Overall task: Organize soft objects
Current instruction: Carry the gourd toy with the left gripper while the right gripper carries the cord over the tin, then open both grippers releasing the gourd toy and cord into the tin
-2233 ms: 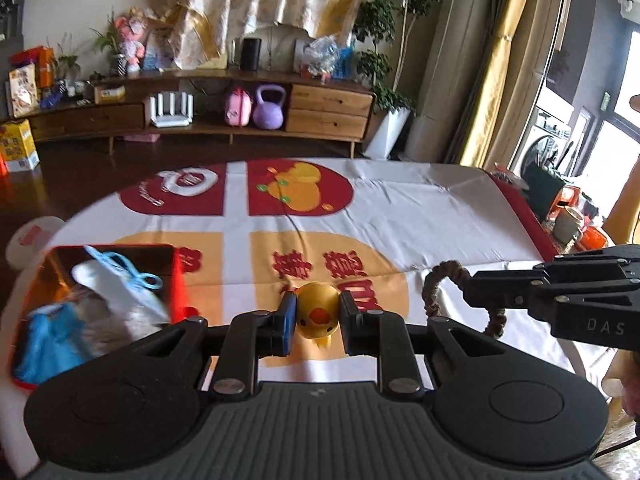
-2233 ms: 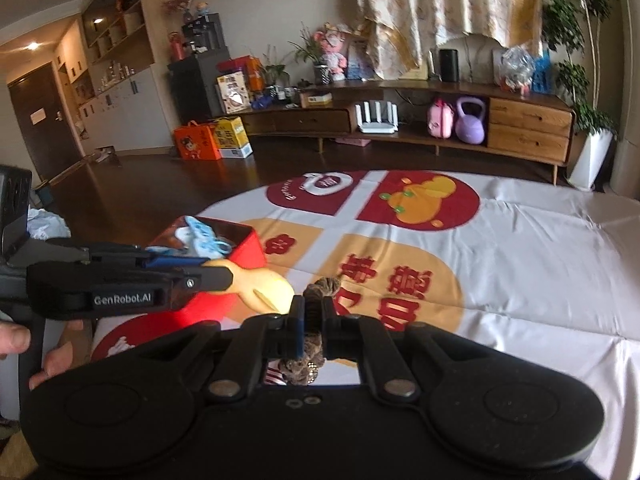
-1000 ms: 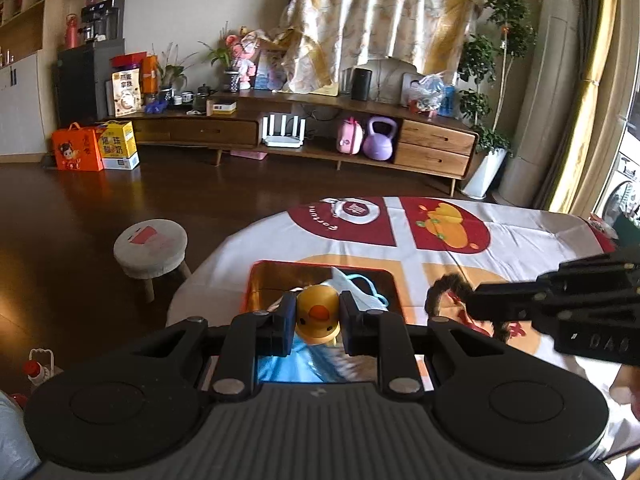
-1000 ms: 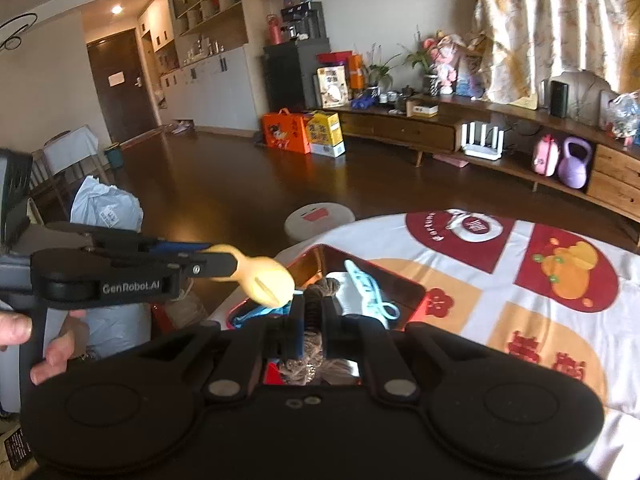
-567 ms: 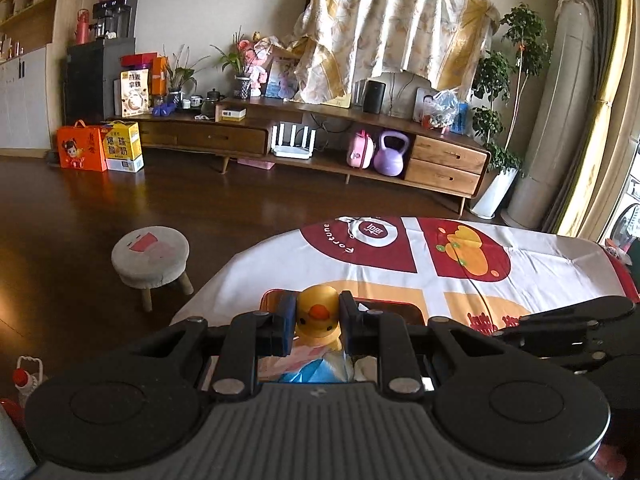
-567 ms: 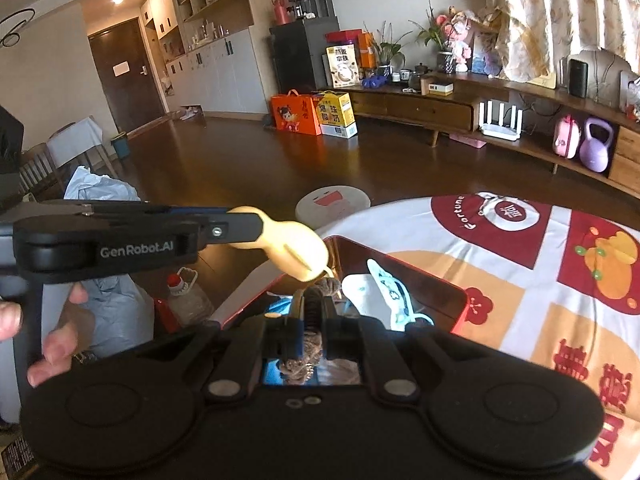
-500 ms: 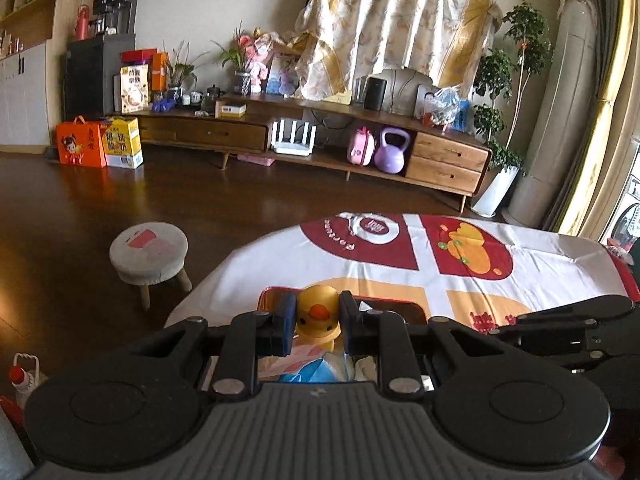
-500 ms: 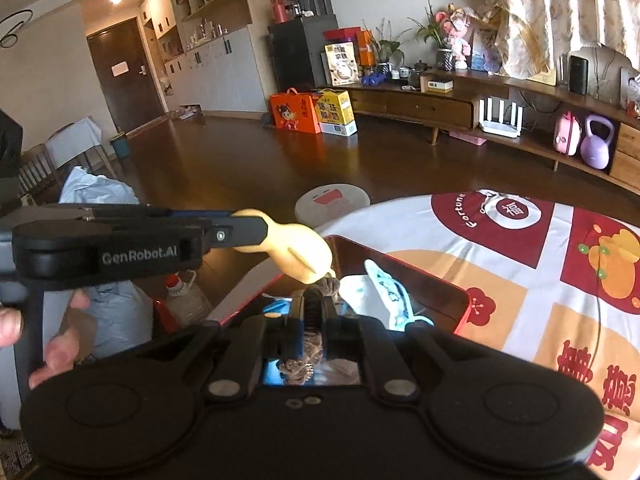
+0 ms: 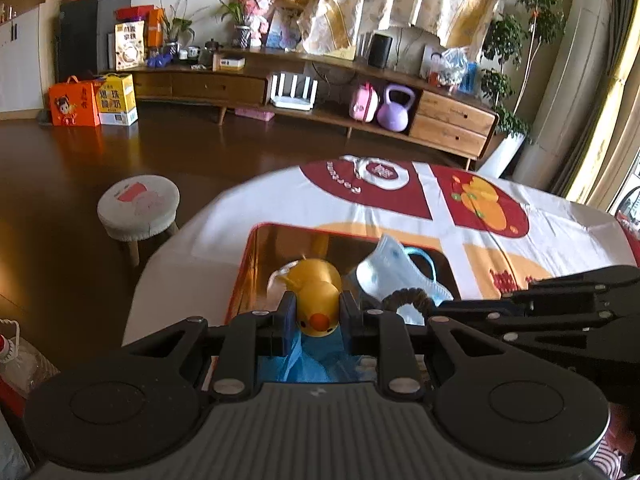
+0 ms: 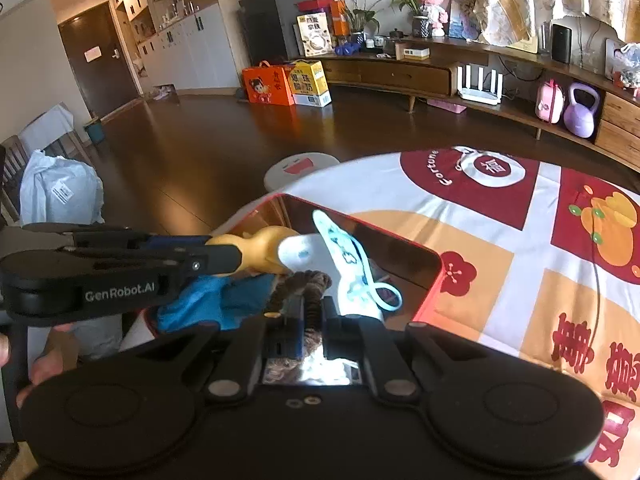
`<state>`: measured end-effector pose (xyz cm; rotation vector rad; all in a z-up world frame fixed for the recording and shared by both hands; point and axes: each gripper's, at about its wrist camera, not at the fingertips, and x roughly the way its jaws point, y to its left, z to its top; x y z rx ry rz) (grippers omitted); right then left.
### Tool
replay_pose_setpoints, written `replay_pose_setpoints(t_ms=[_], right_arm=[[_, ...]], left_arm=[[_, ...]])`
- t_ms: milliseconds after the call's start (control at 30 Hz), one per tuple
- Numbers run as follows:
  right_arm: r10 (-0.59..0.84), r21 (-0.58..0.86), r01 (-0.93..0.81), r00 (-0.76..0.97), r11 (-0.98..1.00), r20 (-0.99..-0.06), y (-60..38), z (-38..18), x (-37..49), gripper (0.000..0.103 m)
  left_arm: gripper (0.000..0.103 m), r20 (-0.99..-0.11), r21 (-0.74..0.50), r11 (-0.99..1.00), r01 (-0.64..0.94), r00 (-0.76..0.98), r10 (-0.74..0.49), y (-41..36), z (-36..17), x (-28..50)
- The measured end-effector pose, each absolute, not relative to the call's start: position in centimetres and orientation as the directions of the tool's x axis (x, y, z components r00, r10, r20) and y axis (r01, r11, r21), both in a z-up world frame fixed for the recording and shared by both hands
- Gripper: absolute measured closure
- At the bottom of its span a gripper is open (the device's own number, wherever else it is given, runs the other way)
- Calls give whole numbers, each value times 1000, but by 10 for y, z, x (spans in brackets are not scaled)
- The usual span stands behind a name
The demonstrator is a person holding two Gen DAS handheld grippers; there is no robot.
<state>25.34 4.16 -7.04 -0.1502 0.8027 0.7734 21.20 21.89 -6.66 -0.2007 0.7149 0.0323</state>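
Note:
A yellow rubber duck (image 9: 318,304) sits clamped between the fingers of my left gripper (image 9: 318,320), beak toward the camera. It hangs over the open red box (image 9: 244,256) with a shiny gold inside. My right gripper (image 10: 310,320) is shut on a brown braided ring (image 10: 308,284), also over the box. In the box lie a pale blue face mask (image 9: 396,276) and a blue cloth (image 9: 316,364). The right wrist view shows the left gripper (image 10: 236,258) and duck (image 10: 260,256) just left of the ring. In the left wrist view the ring (image 9: 408,298) pokes out beside the right gripper's fingers (image 9: 480,314).
The box stands at the left edge of a table under a red, orange and white printed cloth (image 9: 480,240). Beyond the edge, a round stool (image 9: 138,208) stands on the dark floor. A white bag (image 10: 60,196) and a plastic bottle (image 9: 16,360) lie lower left. A person's hand (image 10: 40,368) holds the left gripper.
Both grippers carried their loads from the middle of the table leftward to the box and have sunk closer over its inside. Both grips stayed the same.

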Motion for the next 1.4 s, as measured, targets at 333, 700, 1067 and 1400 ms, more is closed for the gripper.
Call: replay_pose_setpoints(t_ms=[333, 700, 1067, 1400], right_arm=[[565, 170, -665, 439, 727, -699, 38, -71, 258, 87], [566, 166, -669, 439, 724, -698, 31, -57, 247, 72], [584, 151, -684, 461, 714, -668, 21, -38, 228, 65], [606, 137, -690, 501, 710, -618, 2, -20, 204, 46]], left_arm=[[81, -696, -174, 980, -97, 716, -53, 217, -83, 210], [78, -708, -145, 984, -99, 706, -34, 211, -73, 199], [34, -655, -135, 988, -76, 755, -32, 200, -45, 179], [26, -617, -74, 995, -72, 787, 11, 181, -24, 155]])
